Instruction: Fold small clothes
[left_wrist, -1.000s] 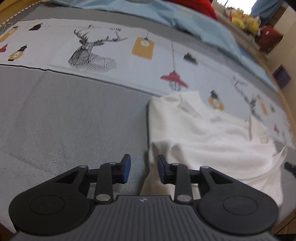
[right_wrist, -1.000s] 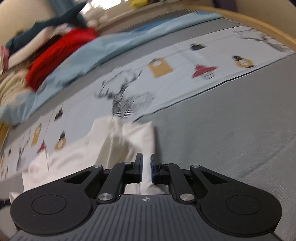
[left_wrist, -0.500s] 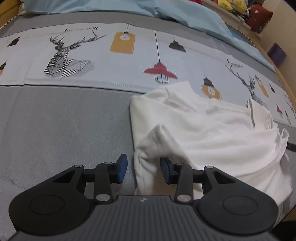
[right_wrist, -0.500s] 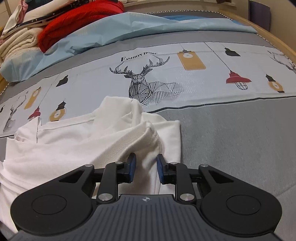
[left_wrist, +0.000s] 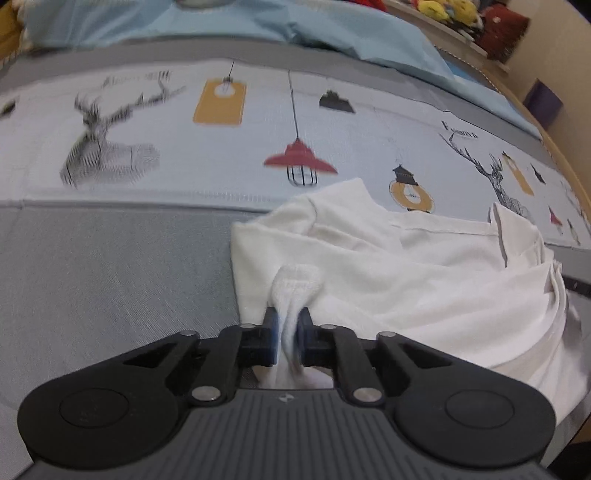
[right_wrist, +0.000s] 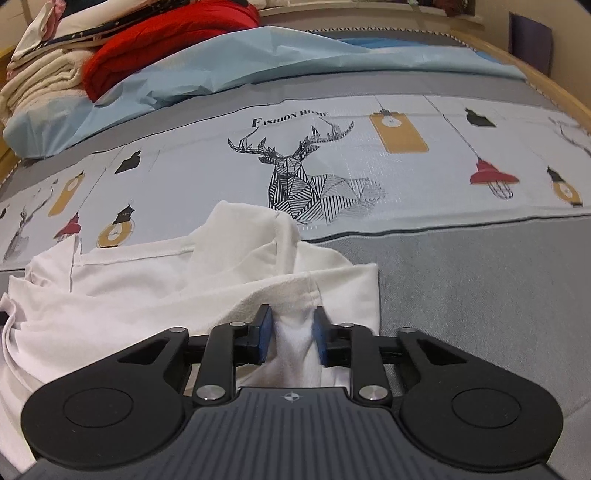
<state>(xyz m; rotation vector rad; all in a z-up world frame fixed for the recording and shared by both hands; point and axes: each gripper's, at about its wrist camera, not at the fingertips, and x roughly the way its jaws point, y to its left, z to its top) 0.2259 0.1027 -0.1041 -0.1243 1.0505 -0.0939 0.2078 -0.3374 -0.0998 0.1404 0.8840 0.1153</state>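
Note:
A small white garment (left_wrist: 424, 280) lies crumpled on the bed, half on the grey cover and half on the printed band. In the left wrist view my left gripper (left_wrist: 288, 325) is at its near left edge, jaws closing, and a raised fold of white cloth is pinched between the blue pads. In the right wrist view the same garment (right_wrist: 147, 280) spreads to the left. My right gripper (right_wrist: 291, 328) is at its near right corner, jaws closing with a bunch of the hem pressed between the pads.
The grey bed cover (left_wrist: 110, 277) stretches beside the garment. Beyond it runs a pale band printed with deer and lamps (right_wrist: 369, 155). A light blue blanket (right_wrist: 258, 55) and stacked red and cream textiles (right_wrist: 166, 40) lie at the back. A wooden bed edge (right_wrist: 546, 81) curves right.
Both grippers have come forward onto the garment's near edge and gone from open to closed on folds of it. The cloth now bunches up between each pair of pads.

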